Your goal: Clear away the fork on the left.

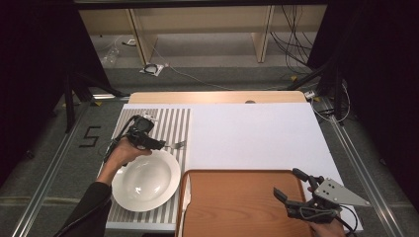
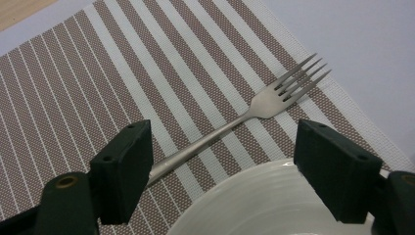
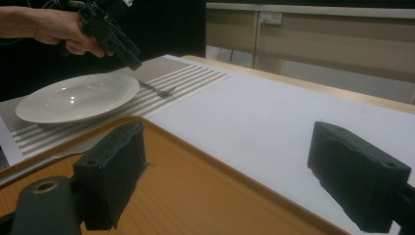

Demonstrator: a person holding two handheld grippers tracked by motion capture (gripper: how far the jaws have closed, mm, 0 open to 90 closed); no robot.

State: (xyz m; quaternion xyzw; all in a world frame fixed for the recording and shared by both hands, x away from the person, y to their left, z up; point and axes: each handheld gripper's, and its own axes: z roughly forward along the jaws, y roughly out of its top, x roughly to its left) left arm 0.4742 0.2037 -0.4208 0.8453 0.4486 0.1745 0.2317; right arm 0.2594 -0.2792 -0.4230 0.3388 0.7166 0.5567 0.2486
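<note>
**Left gripper open over the fork beside the plate**

Left gripper (image 1: 159, 144) hovers above the striped placemat (image 1: 173, 123) with its jaws spread wide and nothing between them; in the left gripper view the fork (image 2: 230, 128) lies flat on the placemat between and beyond the two black jaws, tines pointing toward the mat's far edge, its handle end running behind the left jaw and hidden there; whether that jaw touches the handle cannot be told. Just beside the fork sits the white plate (image 1: 146, 181), a shallow dish with nothing in it; its rim curves up at the bottom of the left gripper view, close to the handle but apart from it.

Nearer the person lies the wooden tray (image 1: 237, 202), its brown floor bare, its lower edge cut off by the frame; a pale object rests along the tray's left rim beside the plate, too thin and too cropped to identify.

Right gripper (image 1: 291, 185) is held over the tray's right part, jaws likewise wide apart and holding nothing; the grey plate on top covers part of it, and the hand behind it is mostly out of frame. The left hand (image 1: 123, 153) wraps the gripper's grip, the forearm in a dark sleeve coming in from the lower left and angled across the placemat; in the right gripper view this hand shows farther off, with the gripper tilted down toward the fork.
</note>
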